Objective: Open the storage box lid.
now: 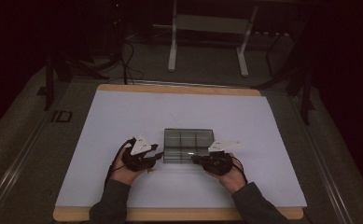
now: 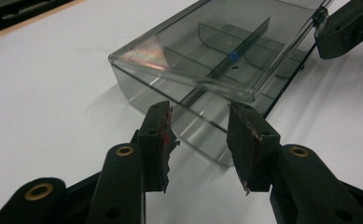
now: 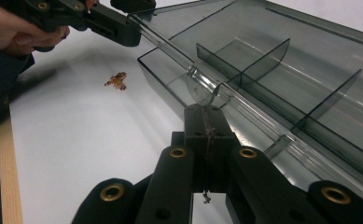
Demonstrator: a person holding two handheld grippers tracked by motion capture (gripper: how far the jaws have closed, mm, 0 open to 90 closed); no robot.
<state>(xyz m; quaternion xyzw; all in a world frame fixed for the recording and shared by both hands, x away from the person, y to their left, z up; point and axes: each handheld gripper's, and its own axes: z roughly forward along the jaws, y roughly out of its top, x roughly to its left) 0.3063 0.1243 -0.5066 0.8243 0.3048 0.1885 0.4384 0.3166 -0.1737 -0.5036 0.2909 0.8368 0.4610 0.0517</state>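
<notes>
A smoky clear compartment box lies on the white table top, its thin lid over crossed dividers. My left gripper is open at the box's near left corner, the jaws standing either side of the lid's edge without pressing it. In the high view that left gripper sits at the box's left front. My right gripper is shut on the lid's small clear front tab, at the box's right front. A tiny blue speck shows inside the box.
A small brown scrap lies on the white sheet near the left hand. The table's wooden rim frames the sheet. A white metal stand and cables are on the floor beyond the table.
</notes>
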